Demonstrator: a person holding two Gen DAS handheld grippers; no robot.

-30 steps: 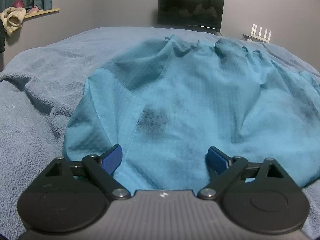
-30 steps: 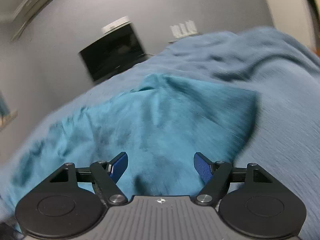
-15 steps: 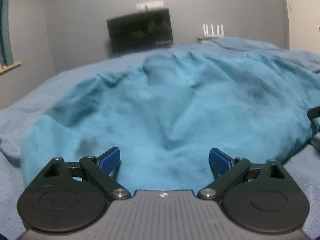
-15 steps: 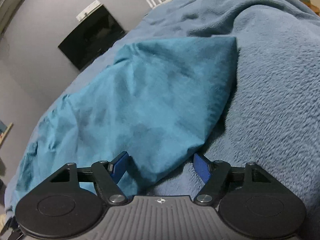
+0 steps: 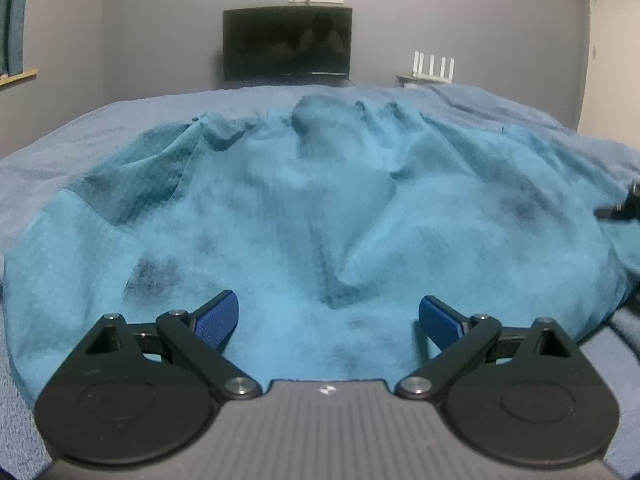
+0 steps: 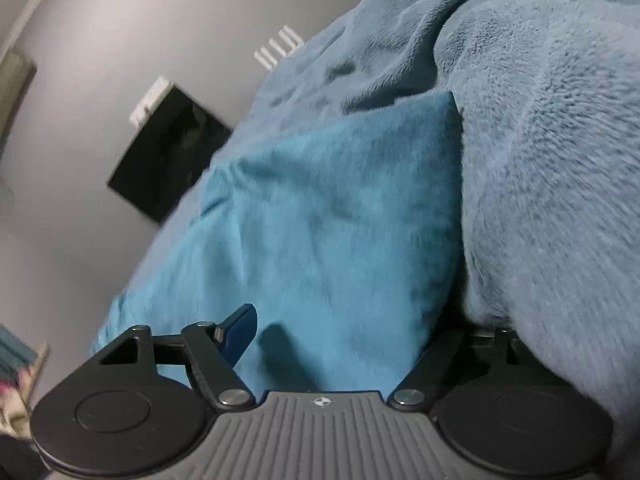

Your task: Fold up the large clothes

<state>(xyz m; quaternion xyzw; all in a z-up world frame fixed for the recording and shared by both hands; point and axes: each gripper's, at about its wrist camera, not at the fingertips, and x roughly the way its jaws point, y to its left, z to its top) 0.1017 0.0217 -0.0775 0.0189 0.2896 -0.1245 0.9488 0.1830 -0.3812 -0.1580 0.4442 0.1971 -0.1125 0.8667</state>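
1. Left gripper (image 5: 328,316) sits low over the near edge of the shirt (image 5: 320,220). Blue pads (image 5: 216,316) are wide apart, nothing pinched, just cloth lying under them.
2. Right gripper (image 6: 340,328) is at the shirt's (image 6: 320,220) right edge, tilted so the whole room leans. Its left pad (image 6: 240,332) shows over the cloth; the right finger is tucked down where the shirt edge meets the blanket (image 6: 540,160), so its pad is hidden. Jaws stand wide with the shirt edge between them, not squeezed that I can see.
3. The shirt itself is teal, spread crumpled across the blanket (image 5: 100,132), with a few dark smudges and a bunch of folds at the far side. A corner of it points up against a blanket ridge in the right view.
4. A dark bit of the right gripper pokes in at the right edge of the left view.
5. Past the bed: a dark TV (image 5: 288,44) against the grey wall, a white router (image 5: 434,66) with antennas to its right, curtain (image 5: 14,16) at far left.
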